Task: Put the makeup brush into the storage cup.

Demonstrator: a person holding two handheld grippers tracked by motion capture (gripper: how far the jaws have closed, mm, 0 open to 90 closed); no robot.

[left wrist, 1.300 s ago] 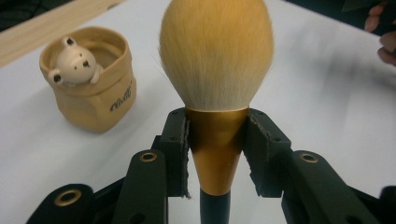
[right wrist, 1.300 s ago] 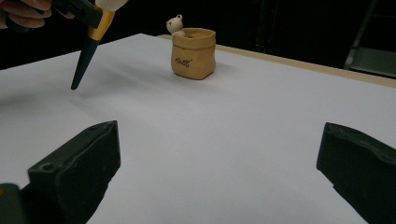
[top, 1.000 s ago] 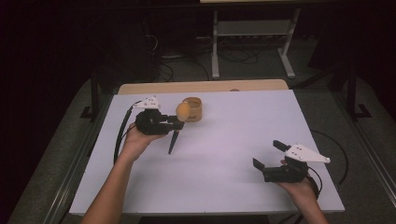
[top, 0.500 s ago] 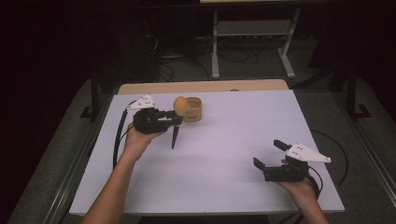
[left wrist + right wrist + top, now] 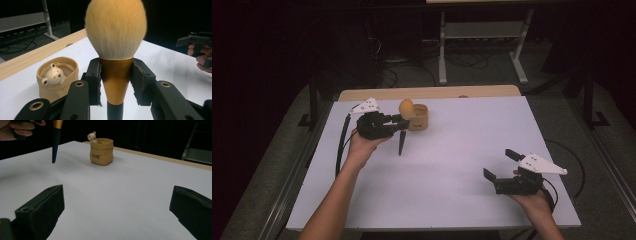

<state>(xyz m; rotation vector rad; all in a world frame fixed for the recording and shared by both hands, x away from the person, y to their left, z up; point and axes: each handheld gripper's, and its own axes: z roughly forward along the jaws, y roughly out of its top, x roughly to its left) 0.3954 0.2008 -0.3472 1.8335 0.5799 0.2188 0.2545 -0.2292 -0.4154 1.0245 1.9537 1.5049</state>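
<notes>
Gripping a makeup brush [image 5: 115,50] by its gold collar, the left gripper [image 5: 399,120] holds it clear of the white worktop [image 5: 452,165] near the far left corner. The two black jaws are clamped on either side of the collar, just below the bristles. The brush stands almost upright — its long axis runs top to bottom, the fluffy orange-tan head pointing up and the dark tapered handle pointing down toward the worktop. In the right gripper view the handle tip hangs a little above the surface, not touching it.

Just beside the brush, toward the far edge, sits a small tan pot [image 5: 418,117] shaped like a soft paper bag, with a little lettering on its front. Inside it is a cream-coloured bear figure [image 5: 53,74]; its head peeks over the rim.

The right gripper [image 5: 501,166] rests in the person's hand near the near right corner of the worktop, well apart from the brush and pot. Its jaws are spread wide with nothing between them — bare worktop lies ahead of them.
</notes>
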